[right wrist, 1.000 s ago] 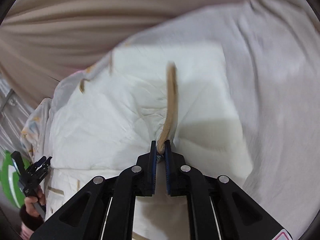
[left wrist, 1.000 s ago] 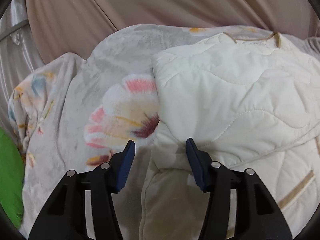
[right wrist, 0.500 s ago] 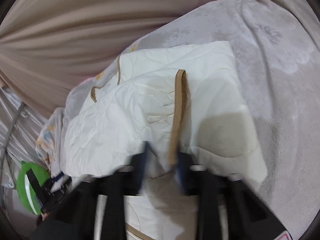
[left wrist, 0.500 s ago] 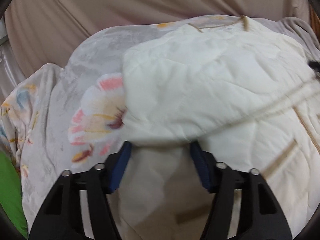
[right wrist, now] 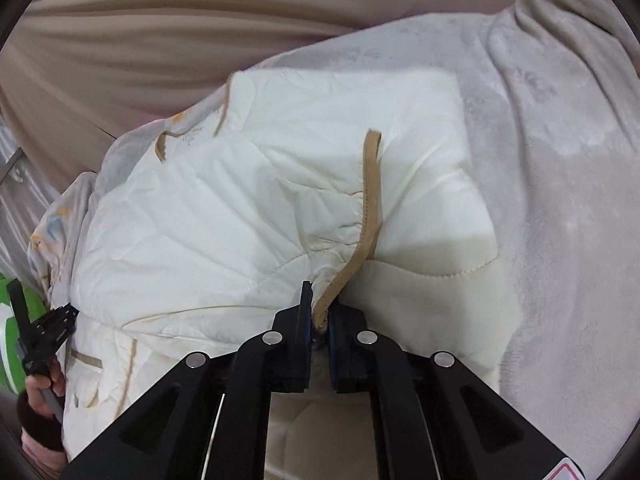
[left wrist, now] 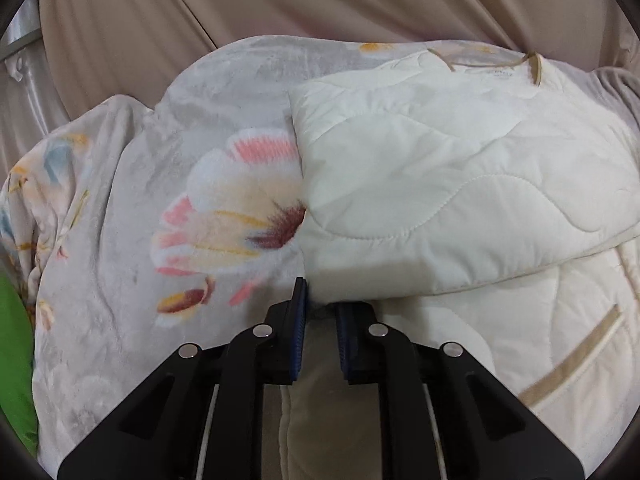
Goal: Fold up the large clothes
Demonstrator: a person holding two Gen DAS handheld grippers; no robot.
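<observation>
Left of the left claw (left wrist: 320, 312) lies a grey floral blanket (left wrist: 168, 216), with a green object (left wrist: 14, 360) at the far left edge. The left claw has just been closing and now pinches the lower edge of the folded-over flap of the cream quilted jacket (left wrist: 460, 184), which spreads ahead and to its right. In the right wrist view, a hand (right wrist: 40, 388) holds the left claw far to the left of the right claw (right wrist: 318, 320). The right claw is clenched on the jacket's tan trim (right wrist: 370, 200), the jacket (right wrist: 224, 216) stretching ahead and leftward; plain grey blanket (right wrist: 560, 200) lies to its right.
</observation>
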